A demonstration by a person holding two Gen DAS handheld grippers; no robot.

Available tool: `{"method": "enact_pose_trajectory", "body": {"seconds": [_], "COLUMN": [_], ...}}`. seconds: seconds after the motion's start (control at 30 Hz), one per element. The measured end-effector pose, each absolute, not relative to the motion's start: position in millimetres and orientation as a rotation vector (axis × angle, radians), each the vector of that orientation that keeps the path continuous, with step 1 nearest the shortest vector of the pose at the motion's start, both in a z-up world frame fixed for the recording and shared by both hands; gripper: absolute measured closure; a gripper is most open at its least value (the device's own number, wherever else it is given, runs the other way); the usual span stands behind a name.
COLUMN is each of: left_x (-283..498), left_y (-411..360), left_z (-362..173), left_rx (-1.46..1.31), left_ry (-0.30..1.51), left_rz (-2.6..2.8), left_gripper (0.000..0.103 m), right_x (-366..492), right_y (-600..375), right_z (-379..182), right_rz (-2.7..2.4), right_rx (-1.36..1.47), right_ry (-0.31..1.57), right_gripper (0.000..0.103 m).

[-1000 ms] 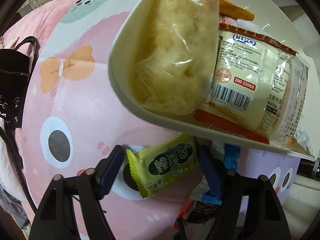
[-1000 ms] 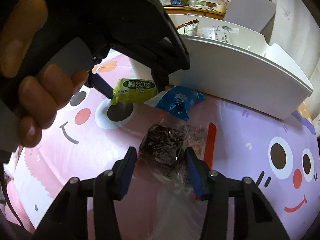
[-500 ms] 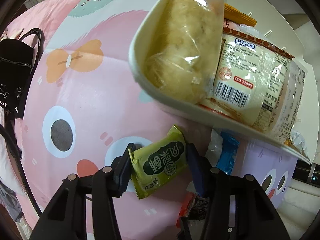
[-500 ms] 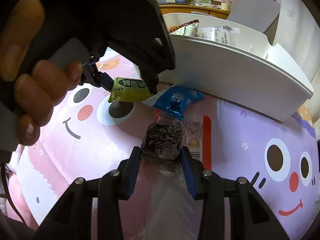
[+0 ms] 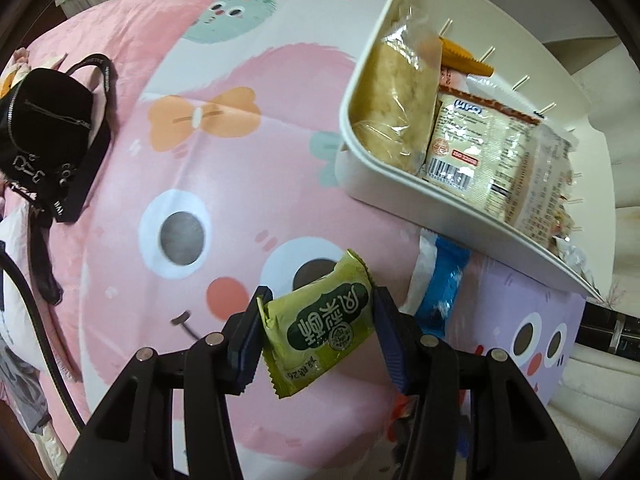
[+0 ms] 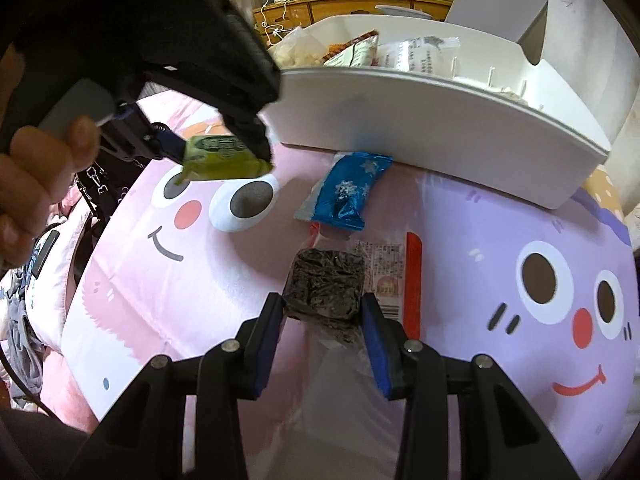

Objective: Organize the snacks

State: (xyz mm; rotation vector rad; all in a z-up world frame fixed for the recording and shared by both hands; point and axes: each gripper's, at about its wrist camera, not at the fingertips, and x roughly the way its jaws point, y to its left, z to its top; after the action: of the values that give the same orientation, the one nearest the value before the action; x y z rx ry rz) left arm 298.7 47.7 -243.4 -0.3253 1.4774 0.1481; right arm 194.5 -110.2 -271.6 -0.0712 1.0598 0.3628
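Since a second ago: both sets of fingers have closed in on their packets; the green snack packet (image 5: 320,330) has come up off the bed sheet (image 5: 224,184) with the left gripper (image 5: 318,344), and the white bin (image 5: 404,196) now sits farther away in the left wrist view.
Left fingers: clamped on the two side edges of the green packet, which hangs tilted between the blue pads, clear of the sheet.
Right gripper (image 6: 323,320): fingers closed on the dark seaweed-like snack (image 6: 325,290) in its clear wrapper; whether it has left the sheet I cannot tell.
Clear wrapper: its printed end with the red stripe (image 6: 414,280) spreads out to the right of the right finger.
Blue snack packet (image 6: 348,190): flat on the sheet, its far end touching the foot of the bin's near wall, between the two grippers.
White bin: stands at the far edge of the sheet; its near wall is low and curved. Inside, at the left end, lie a pale fluffy snack in clear wrap (image 5: 394,112) and beside it a cream biscuit packet (image 5: 476,146).
Open room: bare sheet lies left of the bin, around the cartoon eyes and bow; a black bag (image 5: 48,140) lies at the bed's left edge, well apart from the snacks.
Person's hand (image 6: 40,184): wrapped around the left gripper's handle.
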Motion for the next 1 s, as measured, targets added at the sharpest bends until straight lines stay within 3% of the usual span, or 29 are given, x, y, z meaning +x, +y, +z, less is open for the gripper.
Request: {"method": "enact_pose_trajectory", "body": {"seconds": [0.47, 1.0], "left_x": [266.0, 315.4], "left_y": [56.9, 38.0], "left_z": [-154.2, -80.2], "left_rx": [-0.254, -0.167], "left_ry": [1.42, 1.273], "left_rz": [0.057, -0.077], "left_gripper": [0.053, 0.053], "right_x": [176.0, 219.2], "right_y": [-143.7, -182.1], "right_z": [-208.3, -134.3], "right_rz": [0.297, 0.163], "right_rx": [-0.096, -0.091], "right_ry": [0.979, 0.794], "right_gripper": [0.064, 0.064]}}
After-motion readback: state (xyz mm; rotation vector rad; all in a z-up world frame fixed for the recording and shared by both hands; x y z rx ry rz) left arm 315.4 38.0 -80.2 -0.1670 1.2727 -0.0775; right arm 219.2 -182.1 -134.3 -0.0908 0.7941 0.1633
